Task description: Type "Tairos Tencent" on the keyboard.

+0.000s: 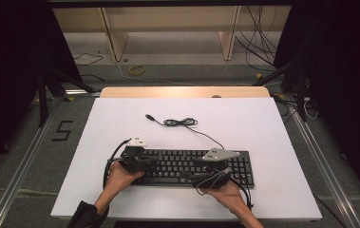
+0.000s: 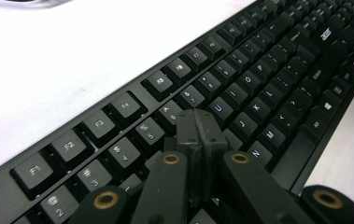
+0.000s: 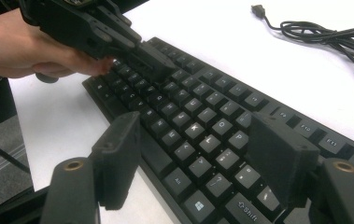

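A black keyboard (image 1: 192, 166) lies on the white table top (image 1: 263, 128), near its front edge. My left gripper (image 1: 151, 164) is shut, its two jaws pressed flat together with nothing between them (image 2: 198, 119). It hovers low over the keyboard's (image 2: 240, 79) left letter and number keys; whether it touches them I cannot tell. My right gripper (image 1: 201, 168) stands open over the keyboard's right half, jaws wide apart above the keys (image 3: 195, 130). In the right gripper view the left gripper (image 3: 158, 65) and the hand holding it are farther along the keyboard (image 3: 193, 116).
The keyboard's black USB cable (image 1: 180, 122) lies loosely coiled on the table behind it, plug end to the left (image 3: 319, 35). A wooden strip (image 1: 182, 91) runs along the table's far edge. Beyond are floor cables and shelf legs.
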`<state>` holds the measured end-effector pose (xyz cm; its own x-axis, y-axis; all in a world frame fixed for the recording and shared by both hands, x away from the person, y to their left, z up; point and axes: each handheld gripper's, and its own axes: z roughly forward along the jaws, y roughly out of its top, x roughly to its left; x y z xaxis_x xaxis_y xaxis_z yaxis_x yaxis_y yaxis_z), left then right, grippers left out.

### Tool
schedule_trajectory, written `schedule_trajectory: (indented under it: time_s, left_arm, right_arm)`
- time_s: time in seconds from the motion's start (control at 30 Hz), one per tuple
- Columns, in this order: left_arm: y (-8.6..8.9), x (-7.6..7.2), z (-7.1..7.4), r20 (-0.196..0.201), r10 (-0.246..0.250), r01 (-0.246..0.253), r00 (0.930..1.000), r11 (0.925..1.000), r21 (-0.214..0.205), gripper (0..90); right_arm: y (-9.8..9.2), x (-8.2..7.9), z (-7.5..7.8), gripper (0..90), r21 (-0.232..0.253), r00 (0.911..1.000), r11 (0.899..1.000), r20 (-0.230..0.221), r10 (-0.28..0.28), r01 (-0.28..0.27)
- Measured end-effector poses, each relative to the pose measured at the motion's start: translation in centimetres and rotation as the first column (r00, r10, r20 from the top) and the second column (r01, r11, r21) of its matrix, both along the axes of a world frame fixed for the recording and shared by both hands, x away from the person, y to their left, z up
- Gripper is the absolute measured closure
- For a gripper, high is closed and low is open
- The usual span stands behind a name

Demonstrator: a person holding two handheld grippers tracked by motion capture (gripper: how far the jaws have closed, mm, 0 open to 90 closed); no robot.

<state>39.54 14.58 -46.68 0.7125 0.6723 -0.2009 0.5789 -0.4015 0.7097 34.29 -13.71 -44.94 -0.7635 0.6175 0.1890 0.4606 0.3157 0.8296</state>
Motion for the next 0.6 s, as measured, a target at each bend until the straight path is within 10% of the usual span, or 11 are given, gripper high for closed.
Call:
schedule_trajectory:
  time_s: [0.6]
  left_arm:
    - [-0.74, 0.55, -0.66, -0.026, -0.001, 0.002, 0.9997, 0.9983, 0.058, 89.2]
  right_arm:
    - [-0.66, -0.36, 0.07, 34.2, 0.011, 1.0, 1.0, -0.001, -0.008, 0.008]
